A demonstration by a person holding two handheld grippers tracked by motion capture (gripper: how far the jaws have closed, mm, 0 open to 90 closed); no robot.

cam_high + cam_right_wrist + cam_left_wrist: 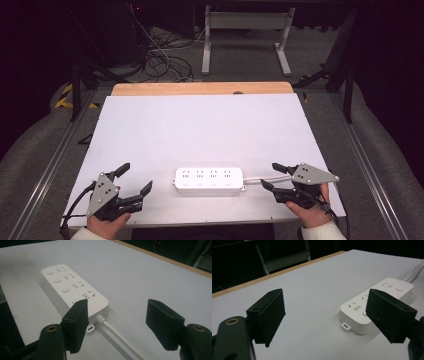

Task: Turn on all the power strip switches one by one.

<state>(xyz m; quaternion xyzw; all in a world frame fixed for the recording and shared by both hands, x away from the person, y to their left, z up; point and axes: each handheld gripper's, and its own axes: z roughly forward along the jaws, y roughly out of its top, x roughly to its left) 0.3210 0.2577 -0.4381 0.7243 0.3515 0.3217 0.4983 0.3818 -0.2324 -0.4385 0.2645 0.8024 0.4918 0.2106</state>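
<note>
power strip (209, 180): flat on table between both | left tool (134, 180): wide, empty, apart | right tool (273, 175): wide, empty, near cord end

White tabletop (200, 120) on a wooden board; bare wood strip (200, 88) shows along the far edge. Metal rails (367, 165) run down both sides of the table. Grey carpet floor (240, 60). Behind the table: white metal frame with 2 legs (245, 37), tangle of black cables (160, 55) on the floor at left. Yellow-black hazard tape (64, 96) at far left. Room beyond is dark, 1 small red light (137, 7) at the back.
</note>
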